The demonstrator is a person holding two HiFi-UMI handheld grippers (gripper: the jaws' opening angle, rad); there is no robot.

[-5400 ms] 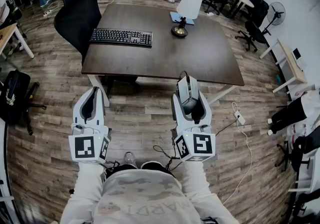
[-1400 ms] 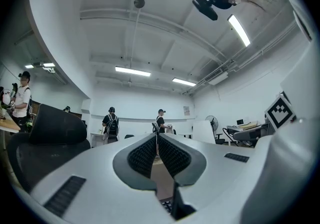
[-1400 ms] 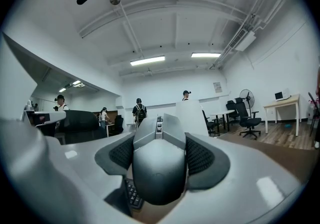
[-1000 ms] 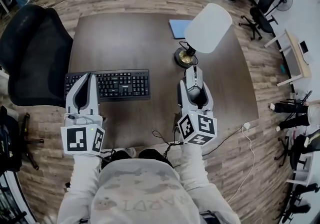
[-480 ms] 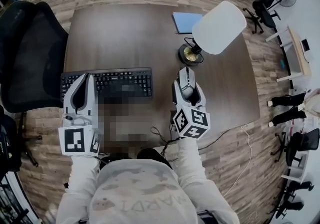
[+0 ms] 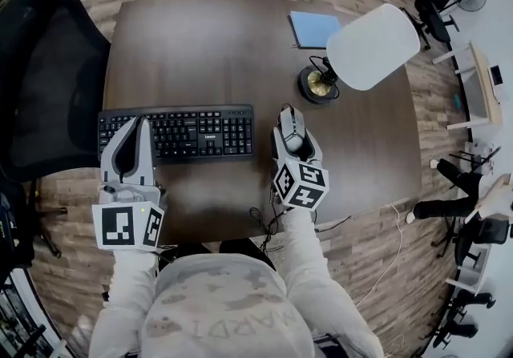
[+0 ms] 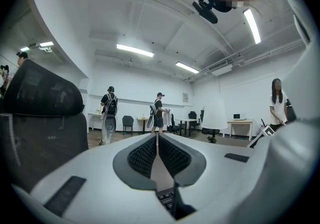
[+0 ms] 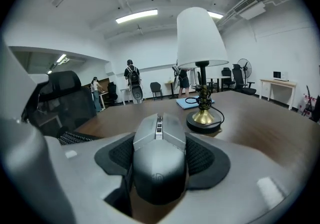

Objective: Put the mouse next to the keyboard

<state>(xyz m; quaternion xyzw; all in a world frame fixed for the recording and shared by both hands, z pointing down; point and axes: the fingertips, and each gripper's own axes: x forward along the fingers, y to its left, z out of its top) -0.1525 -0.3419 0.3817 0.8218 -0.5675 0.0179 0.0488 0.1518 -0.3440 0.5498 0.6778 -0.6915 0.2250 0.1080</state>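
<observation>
A black keyboard (image 6: 192, 134) lies on the dark brown table (image 6: 200, 44), near its front edge. My right gripper (image 6: 292, 137) is shut on a grey mouse (image 6: 289, 118) and holds it just right of the keyboard's right end. In the right gripper view the mouse (image 8: 159, 160) fills the space between the black pads (image 8: 205, 158), low over the tabletop; whether it touches the table I cannot tell. My left gripper (image 6: 141, 124) is shut and holds nothing, its tips over the keyboard's left part. Keyboard keys (image 7: 165, 199) show below its pressed-together pads (image 7: 145, 155).
A lamp with a white shade (image 6: 373, 46) and a brass base (image 6: 319, 82) stands close behind the mouse, its cord beside it. A blue notebook (image 6: 314, 28) lies at the far right. A black office chair (image 6: 40, 76) stands at the table's left. People stand far across the room.
My right gripper has carried the mouse left, closer to the keyboard's right end. The left gripper stays over the keyboard's left part. The head view has shifted.
</observation>
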